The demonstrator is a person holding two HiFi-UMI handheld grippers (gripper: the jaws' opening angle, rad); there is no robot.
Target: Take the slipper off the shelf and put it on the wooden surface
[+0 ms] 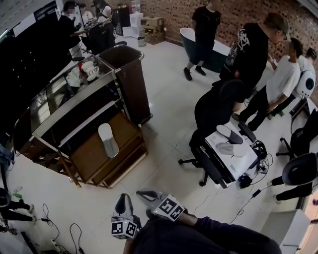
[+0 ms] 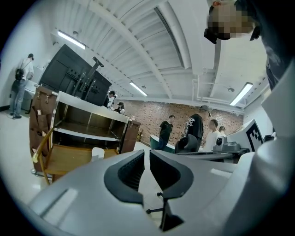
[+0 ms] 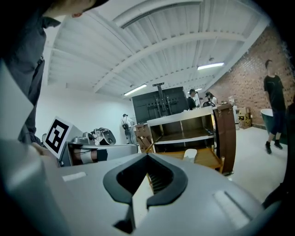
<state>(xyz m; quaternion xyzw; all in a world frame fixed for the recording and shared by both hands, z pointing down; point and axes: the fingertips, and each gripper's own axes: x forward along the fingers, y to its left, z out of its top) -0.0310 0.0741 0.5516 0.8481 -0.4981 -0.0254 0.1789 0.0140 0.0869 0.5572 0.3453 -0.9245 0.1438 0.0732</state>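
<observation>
Both grippers are held low over pale floor (image 1: 166,166), pointing toward a cart. The left gripper (image 1: 121,197) (image 2: 146,156) has its fingers a narrow slit apart with nothing between them. The right gripper (image 1: 140,193) (image 3: 147,157) has its fingertips pressed together and is empty.

Ahead of the fingers, across a stretch of bare floor, is the cart's low wooden surface (image 1: 89,158). The white slipper (image 1: 108,140) (image 2: 97,153) (image 3: 190,155) lies on it, back from the raised front edge. Metal shelves (image 1: 74,106) run above it. A tall brown bag (image 1: 131,79) closes the cart's end, ahead and right of the fingers.

Farther right of the fingers, a seated person in black (image 1: 218,106) and a white box (image 1: 226,161) narrow the floor. Cables (image 1: 47,214) trail left of the fingers. More people stand beyond, near a brick wall (image 1: 238,15).
</observation>
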